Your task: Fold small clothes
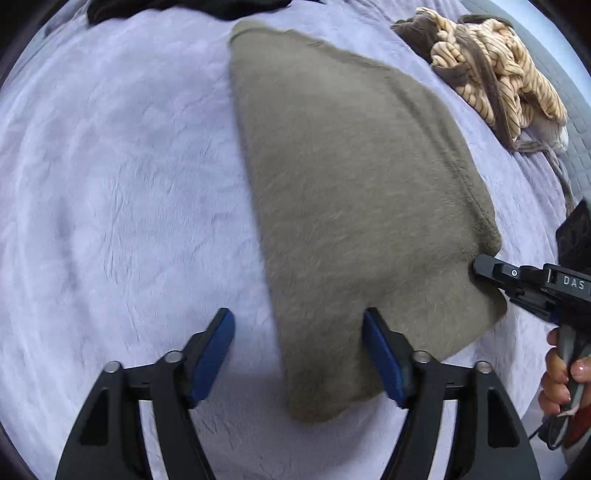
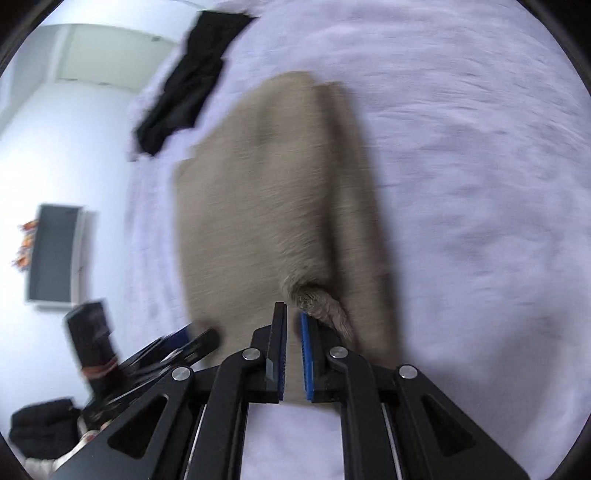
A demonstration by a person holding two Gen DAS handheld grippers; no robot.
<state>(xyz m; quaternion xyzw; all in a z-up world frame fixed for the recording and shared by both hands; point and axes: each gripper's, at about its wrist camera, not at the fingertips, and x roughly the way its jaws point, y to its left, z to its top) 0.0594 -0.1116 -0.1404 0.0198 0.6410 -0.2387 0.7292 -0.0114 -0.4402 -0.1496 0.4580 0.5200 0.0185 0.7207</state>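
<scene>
A taupe fleece garment (image 1: 343, 206) lies flat on the lavender bedspread (image 1: 110, 192), folded lengthwise. My left gripper (image 1: 299, 325) is open, its blue pads straddling the garment's near corner. My right gripper (image 1: 480, 267) touches the garment's right edge near a folded lip. In the right wrist view the right gripper (image 2: 293, 314) has its jaws nearly together with a narrow gap, no cloth between them; the garment (image 2: 258, 206) lies under it, a small fold (image 2: 317, 301) just right of the tips. The left gripper (image 2: 195, 338) shows blurred at lower left.
A crumpled striped cream-and-brown garment (image 1: 487, 77) lies at the far right of the bed. A black garment (image 2: 184, 81) lies at the far edge; it also shows in the left wrist view (image 1: 184, 9). A dark wall screen (image 2: 53, 254) hangs beyond the bed.
</scene>
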